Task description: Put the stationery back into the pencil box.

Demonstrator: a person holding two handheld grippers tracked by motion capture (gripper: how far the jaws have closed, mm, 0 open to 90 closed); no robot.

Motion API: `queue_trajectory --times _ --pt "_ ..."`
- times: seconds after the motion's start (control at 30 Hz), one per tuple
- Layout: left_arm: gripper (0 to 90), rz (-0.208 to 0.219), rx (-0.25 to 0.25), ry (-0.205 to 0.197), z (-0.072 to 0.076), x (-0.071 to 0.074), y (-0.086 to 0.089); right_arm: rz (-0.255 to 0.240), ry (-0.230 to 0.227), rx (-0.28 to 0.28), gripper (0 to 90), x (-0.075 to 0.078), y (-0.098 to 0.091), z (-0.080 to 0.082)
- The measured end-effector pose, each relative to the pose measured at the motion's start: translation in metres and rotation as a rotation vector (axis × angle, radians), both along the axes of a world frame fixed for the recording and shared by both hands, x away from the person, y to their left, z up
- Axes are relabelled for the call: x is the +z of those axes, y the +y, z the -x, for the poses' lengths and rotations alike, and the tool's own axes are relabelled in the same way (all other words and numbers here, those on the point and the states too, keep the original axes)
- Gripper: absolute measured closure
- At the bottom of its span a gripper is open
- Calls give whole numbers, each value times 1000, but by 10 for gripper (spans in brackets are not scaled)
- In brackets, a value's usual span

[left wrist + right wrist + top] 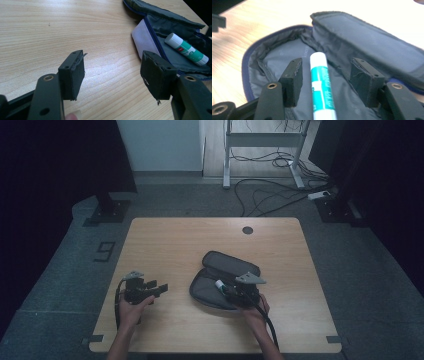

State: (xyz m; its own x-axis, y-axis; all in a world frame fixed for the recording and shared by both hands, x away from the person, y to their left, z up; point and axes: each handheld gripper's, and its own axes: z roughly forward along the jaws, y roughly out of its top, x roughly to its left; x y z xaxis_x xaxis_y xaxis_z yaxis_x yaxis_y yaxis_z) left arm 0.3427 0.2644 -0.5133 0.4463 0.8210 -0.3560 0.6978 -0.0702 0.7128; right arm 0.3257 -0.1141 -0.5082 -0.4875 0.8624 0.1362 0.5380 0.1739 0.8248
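Glue stick [322, 85] lies inside the open grey pouch [222, 277] on the worktop [180, 240], between the spread fingers [292, 80] of the right gripper [329, 82], touching neither. Green-and-white label; print too blurred to read. Left gripper [112, 75] sits over bare wood left of the pouch, fingers spread, holding nothing. Floor mark left of the worktop reads "9" [104, 251].
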Motion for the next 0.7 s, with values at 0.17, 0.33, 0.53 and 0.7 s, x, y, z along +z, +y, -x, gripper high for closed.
queue_trajectory --times 0.17,0.33,0.53,0.7 --pt "362 -1 1 1 0 0 0 -7 -39 -9 420 9 -21 9" --pt "362 -1 3 1 1 0 0 -20 -58 -36 415 11 -49 14" --pt "362 -3 2 3 0 -1 -1 2 -43 -71 409 -2 -85 18" --pt "361 -5 -1 2 1 -1 -1 -10 -33 -99 405 -8 -96 14"
